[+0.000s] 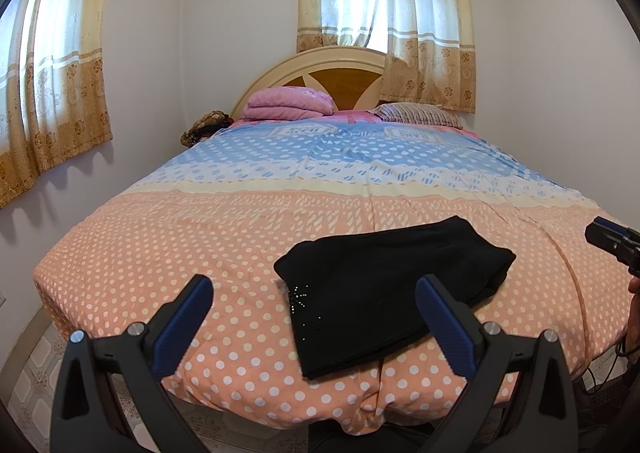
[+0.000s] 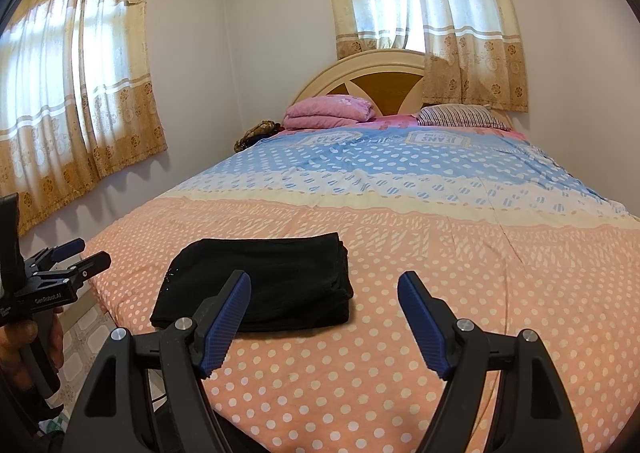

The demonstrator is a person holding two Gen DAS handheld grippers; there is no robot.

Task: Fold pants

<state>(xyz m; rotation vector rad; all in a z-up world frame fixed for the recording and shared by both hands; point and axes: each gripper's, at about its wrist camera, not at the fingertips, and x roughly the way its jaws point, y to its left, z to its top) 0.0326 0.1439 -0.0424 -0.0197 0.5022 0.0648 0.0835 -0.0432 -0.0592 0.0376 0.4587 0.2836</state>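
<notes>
The black pants lie folded into a compact stack near the foot of the bed, with small sparkly studs on one corner. In the right wrist view the pants sit left of centre. My left gripper is open and empty, held back from the bed's foot edge, with the pants just beyond its right finger. My right gripper is open and empty, above the bedspread to the right of the pants. The left gripper also shows at the left edge of the right wrist view.
The bed has an orange, cream and blue polka-dot spread. A folded pink blanket and a striped pillow lie by the headboard. Curtained windows are on the back and left walls. Tiled floor lies left of the bed.
</notes>
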